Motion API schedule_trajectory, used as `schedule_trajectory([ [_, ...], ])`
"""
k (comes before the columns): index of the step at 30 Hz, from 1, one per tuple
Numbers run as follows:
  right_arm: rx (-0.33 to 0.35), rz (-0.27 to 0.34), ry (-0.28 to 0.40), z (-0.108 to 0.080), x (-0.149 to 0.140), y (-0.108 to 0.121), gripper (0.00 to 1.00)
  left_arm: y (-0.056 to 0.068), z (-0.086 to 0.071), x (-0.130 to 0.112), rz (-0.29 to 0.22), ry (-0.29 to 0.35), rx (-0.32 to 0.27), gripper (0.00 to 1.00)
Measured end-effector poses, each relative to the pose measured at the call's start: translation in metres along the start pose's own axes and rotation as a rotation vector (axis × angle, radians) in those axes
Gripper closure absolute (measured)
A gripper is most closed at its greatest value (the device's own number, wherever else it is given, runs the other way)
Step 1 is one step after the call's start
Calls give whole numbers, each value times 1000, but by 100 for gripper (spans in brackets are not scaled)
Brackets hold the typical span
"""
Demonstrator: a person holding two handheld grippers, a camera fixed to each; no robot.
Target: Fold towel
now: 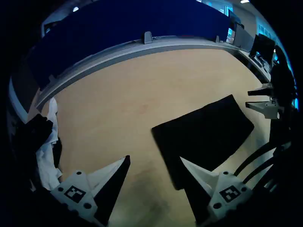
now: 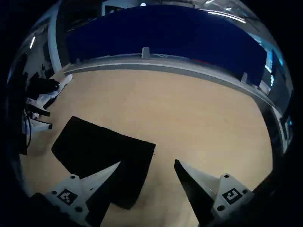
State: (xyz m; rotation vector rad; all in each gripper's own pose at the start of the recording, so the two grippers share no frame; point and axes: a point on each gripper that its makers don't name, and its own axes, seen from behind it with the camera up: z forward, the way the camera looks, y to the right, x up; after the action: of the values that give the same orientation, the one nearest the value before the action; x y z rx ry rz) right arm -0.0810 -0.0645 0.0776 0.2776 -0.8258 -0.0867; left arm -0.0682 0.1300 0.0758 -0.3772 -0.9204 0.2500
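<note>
Left claw (image 1: pixel 154 157) and right claw (image 2: pixel 147 162) hover spread, empty, over the towel's (image 1: pixel 212 132) edge; pinching only 1 layer could skew the fold.

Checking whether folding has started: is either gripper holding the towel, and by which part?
Nothing is held. The left gripper and the right gripper both have open jaws above the table, and the black towel lies on it, ungripped.
</note>
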Motion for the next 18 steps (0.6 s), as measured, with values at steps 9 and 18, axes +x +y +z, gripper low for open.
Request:
schedule_trajectory([
  [9,36,-32,-8,-14,-11,-7,0,-11,-27,-6,-32,63,43,14],
  [18,105,-113,-34,-26,-25,-22,0,-24,-60,-28,-113,108,114,14],
])
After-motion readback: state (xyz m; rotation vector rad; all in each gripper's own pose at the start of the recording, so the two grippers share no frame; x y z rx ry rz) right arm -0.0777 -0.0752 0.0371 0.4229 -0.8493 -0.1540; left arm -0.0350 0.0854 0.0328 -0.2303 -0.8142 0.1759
